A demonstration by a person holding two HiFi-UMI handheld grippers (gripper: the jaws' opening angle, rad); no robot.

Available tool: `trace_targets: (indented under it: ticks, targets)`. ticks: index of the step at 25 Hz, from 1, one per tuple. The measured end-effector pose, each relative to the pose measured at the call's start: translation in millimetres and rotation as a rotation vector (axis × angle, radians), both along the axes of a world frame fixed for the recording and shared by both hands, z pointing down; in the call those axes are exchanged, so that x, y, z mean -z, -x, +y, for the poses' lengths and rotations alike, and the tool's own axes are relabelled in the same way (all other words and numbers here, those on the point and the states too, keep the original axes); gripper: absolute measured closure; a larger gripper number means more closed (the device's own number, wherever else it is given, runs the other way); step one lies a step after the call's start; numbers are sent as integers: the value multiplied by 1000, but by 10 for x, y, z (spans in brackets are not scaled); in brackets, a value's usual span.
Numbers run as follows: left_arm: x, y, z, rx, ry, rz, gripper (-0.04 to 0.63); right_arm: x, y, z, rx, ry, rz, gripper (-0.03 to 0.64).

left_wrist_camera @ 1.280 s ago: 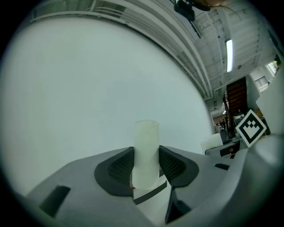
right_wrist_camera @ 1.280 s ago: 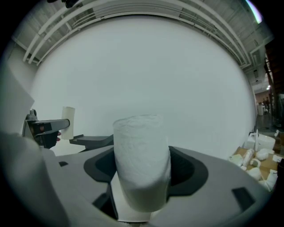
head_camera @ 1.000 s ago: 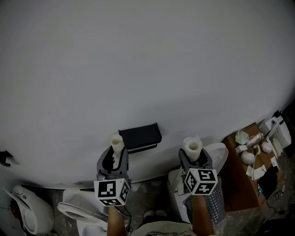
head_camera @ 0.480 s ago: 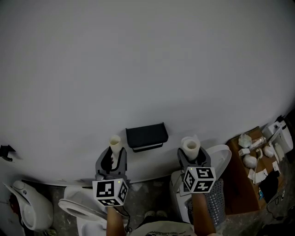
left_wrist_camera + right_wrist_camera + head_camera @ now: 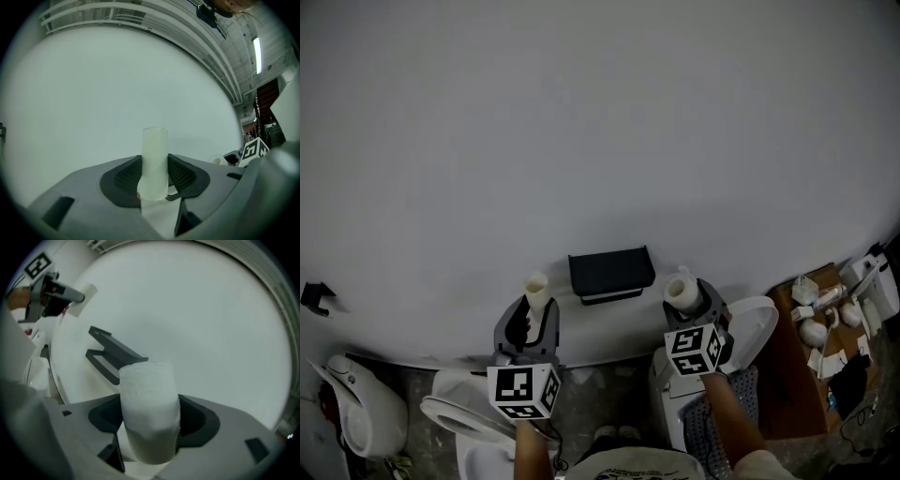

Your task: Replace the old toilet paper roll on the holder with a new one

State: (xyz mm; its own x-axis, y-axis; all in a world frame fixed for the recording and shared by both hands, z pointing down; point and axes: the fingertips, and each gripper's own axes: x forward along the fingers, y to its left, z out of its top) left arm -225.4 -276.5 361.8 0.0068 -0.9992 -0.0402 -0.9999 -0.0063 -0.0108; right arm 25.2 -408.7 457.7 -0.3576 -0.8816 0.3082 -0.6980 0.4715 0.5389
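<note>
Cardboard core (image 5: 536,288) clamped in left gripper (image 5: 531,319), fresh toilet roll (image 5: 679,291) clamped in right gripper (image 5: 694,305).
Black wall holder (image 5: 611,272) bare between them; roll tipped toward it, likely for loading.

Low in my head view, a grey floor (image 5: 609,398) runs along the foot of the wall. On it I see a white fixture (image 5: 356,422) at far left, a toilet (image 5: 464,427) near it, and another toilet (image 5: 752,328) to the right with a mesh basket (image 5: 696,433) beside it. Further right, a brown surface (image 5: 787,375) carries small white objects (image 5: 813,330). A black holder (image 5: 611,273) is fixed to the wall above.
</note>
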Motion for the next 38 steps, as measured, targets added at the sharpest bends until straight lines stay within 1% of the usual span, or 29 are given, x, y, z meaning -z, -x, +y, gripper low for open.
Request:
trace_targets:
  ticks: [9, 11, 13, 15, 18, 20, 26, 33, 38]
  targets:
    - [58, 108, 26, 26, -11, -18, 419, -205, 147, -229, 121, -183, 490, 295]
    - [47, 114, 34, 30, -11, -18, 419, -252, 191, -250, 150, -205, 563, 295]
    - [33, 122, 38, 34, -10, -17, 419, -315, 238, -262, 177, -212, 613, 295]
    - [23, 143, 33, 42, -10, -15, 419, -388, 295, -273, 204, -201, 636, 295]
    - [32, 173, 28, 51, -11, -10, 419, -463, 366, -280, 226, -164, 632, 295]
    - [38, 188, 36, 54, -10, -13, 419, -490, 394, -280, 231, -158, 637, 295]
    - [36, 264, 68, 73, -18, 12, 419, -542, 498, -266, 244, -162, 634, 295]
    - [37, 334, 118, 96, -18, 11, 419, -579, 719, -212, 275, -189, 632, 295]
    - [43, 395, 197, 117, -11, 5, 419, -621, 930, -121, 306, -218, 613, 295]
